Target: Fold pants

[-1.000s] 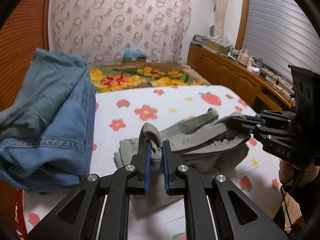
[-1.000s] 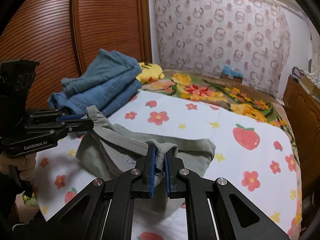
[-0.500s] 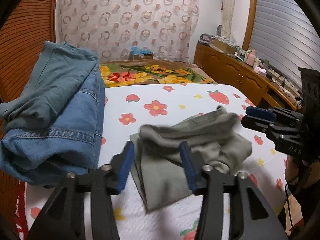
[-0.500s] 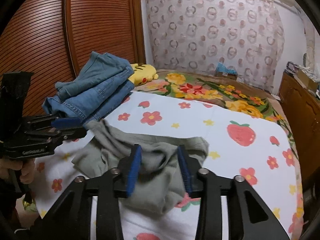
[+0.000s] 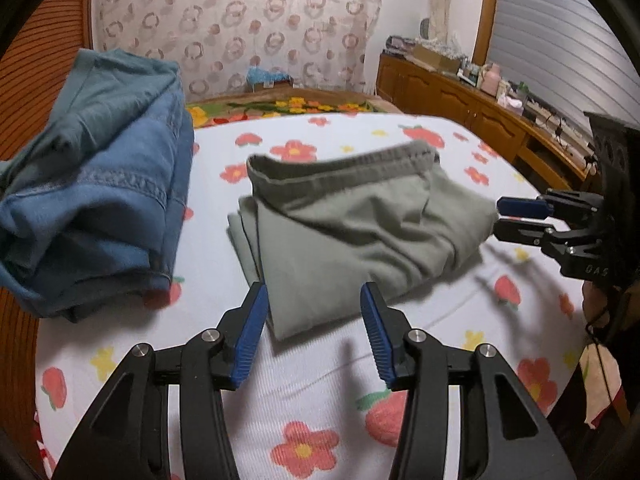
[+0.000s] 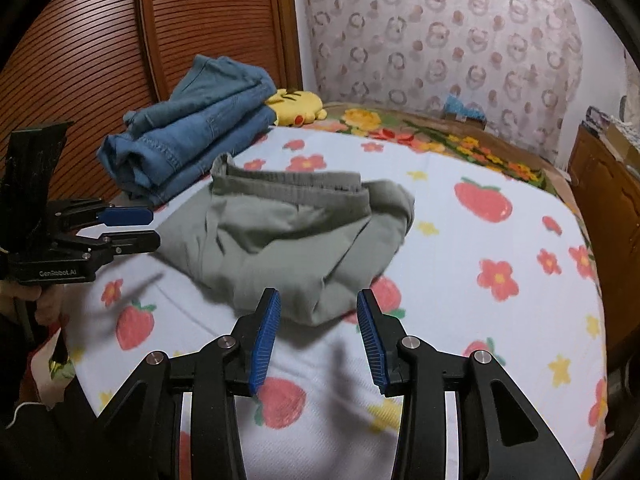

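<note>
Olive-grey pants (image 5: 360, 224) lie folded in a loose bundle on the flowered bed sheet (image 5: 320, 400), waistband at the far side. My left gripper (image 5: 313, 296) is open just short of the bundle's near corner, with nothing between its blue pads. In the right wrist view the same pants (image 6: 288, 240) lie ahead of my right gripper (image 6: 318, 298), which is open and holds nothing. Each gripper shows in the other's view: the right gripper (image 5: 499, 219) beside the bundle's right edge, the left gripper (image 6: 155, 228) beside its left edge. Both stand apart from the cloth.
A stack of folded blue jeans (image 5: 100, 184) sits on the bed's left side, against the brown slatted wardrobe (image 6: 120, 40). A yellow plush toy (image 6: 298, 106) lies behind the jeans. A wooden cabinet (image 5: 460, 100) runs along the right wall. A person's hand holds each gripper's handle.
Both grippers were shut on the pants' edge a second ago. They have opened and let go, and the pants have dropped flat onto the bed. Both grippers have drawn back and lower.
</note>
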